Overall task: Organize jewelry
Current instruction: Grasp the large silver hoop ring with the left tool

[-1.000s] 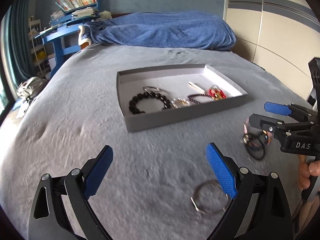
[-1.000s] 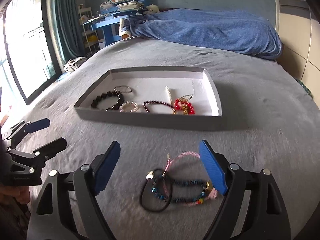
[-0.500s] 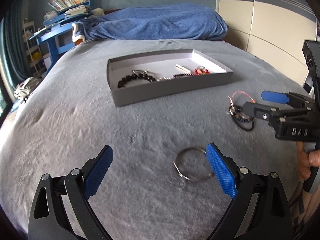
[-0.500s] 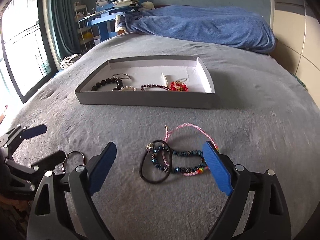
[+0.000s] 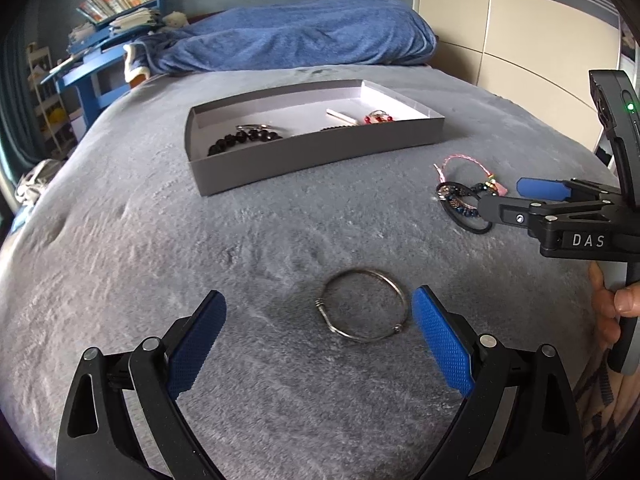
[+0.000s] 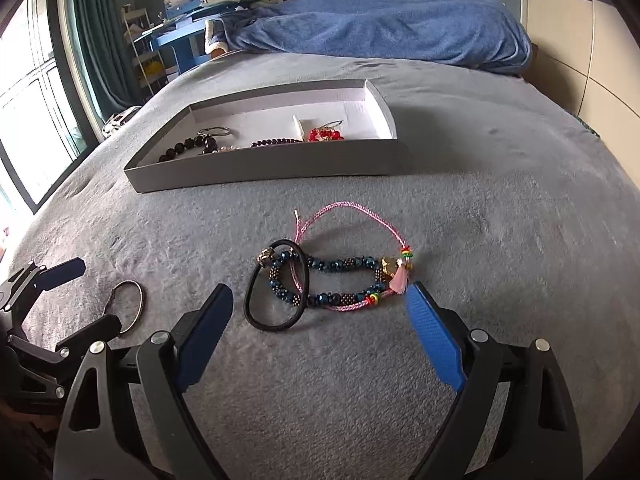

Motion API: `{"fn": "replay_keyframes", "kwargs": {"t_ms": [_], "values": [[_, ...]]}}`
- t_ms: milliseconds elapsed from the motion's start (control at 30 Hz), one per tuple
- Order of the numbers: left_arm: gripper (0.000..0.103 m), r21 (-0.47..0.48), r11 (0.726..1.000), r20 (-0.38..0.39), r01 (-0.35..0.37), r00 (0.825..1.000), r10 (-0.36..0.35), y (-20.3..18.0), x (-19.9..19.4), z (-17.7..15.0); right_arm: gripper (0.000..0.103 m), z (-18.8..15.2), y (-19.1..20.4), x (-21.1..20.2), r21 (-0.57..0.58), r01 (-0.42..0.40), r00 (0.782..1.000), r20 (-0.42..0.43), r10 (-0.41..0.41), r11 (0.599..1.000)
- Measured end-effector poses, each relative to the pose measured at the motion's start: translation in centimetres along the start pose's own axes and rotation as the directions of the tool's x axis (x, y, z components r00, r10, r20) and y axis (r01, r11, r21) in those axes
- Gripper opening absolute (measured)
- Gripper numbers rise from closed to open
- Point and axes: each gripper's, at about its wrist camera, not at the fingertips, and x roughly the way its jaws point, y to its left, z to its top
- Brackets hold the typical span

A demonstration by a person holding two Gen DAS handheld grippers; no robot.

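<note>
Plush grey bedspread [image 5: 120, 264] holds a shallow grey cardboard tray [image 5: 320, 156] of beaded jewelry. Nearer, a thin silver bangle [image 5: 362, 305] lies between the left gripper's [image 5: 320, 320] spread jaws. The right gripper [image 6: 320, 312], jaws just widened, flanks tangled bead-and-cord bracelets [image 6: 332, 276].

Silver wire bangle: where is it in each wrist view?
Left wrist: silver bangle low centre, on the grey blanket between the left tool's blue pads.
Right wrist: lower left, partly behind the left tool.
Shared landmark: grey tray beyond it.
</note>
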Motion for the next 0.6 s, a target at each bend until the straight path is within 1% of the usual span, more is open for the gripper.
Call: {"fn": "replay_keyframes", "kwargs": {"t_ms": [100,200,233,267,300,367,400,467,500,600], "values": [[0.094,0.008,0.999,-0.01,0.043,0.999,-0.043,-0.4,0.4,0.3,0.087,-0.1,-0.3,0.0,0.014,-0.001,1.0,-0.005,0.001,1.0],[0.092,0.034,0.998,-0.028,0.05,0.998,-0.049,-1.0,1.0,0.5,0.087,-0.1,-0.2,0.3,0.01,0.006,1.0,-0.014,-0.006,1.0],[0.088,0.043,0.998,-0.04,0.049,0.998,-0.047,-1.2,1.3,0.4,0.087,-0.1,-0.1,0.3,0.006,0.008,1.0,-0.015,-0.008,1.0],[0.082,0.048,0.998,-0.052,0.05,0.998,-0.047,-1.3,1.5,0.4,0.087,-0.1,-0.1,0.3,0.002,0.009,1.0,-0.014,-0.009,1.0],[0.079,0.05,0.997,-0.058,0.051,0.997,-0.048,-1.3,1.7,0.4,0.087,-0.1,0.0,0.3,-0.001,0.01,1.0,-0.014,-0.01,1.0],[0.068,0.05,0.997,-0.065,0.052,0.997,-0.049,-1.3,1.9,0.3,0.087,0.0,0.1,0.3,-0.005,0.01,1.0,-0.011,-0.01,1.0],[0.066,0.05,0.997,-0.068,0.052,0.997,-0.048,-1.2,2.0,0.3,0.087,0.0,0.1,0.3,-0.005,0.008,1.0,-0.008,-0.008,1.0],[0.054,0.055,0.997,-0.064,0.053,0.997,-0.049,-1.3,2.0,0.4,0.087,0.0,0.0,0.1,-0.005,0.005,1.0,-0.002,-0.005,1.0],[0.052,0.06,0.997,-0.061,0.052,0.997,-0.048,-1.4,1.9,0.4,0.087,0.1,-0.1,0.1,-0.002,0.003,1.0,0.001,-0.003,1.0],[0.052,0.056,0.997,-0.059,0.056,0.997,-0.053,-1.3,1.9,0.5,0.087,0.2,-0.3,0.0,0.01,-0.002,1.0,0.008,0.002,1.0]]}}
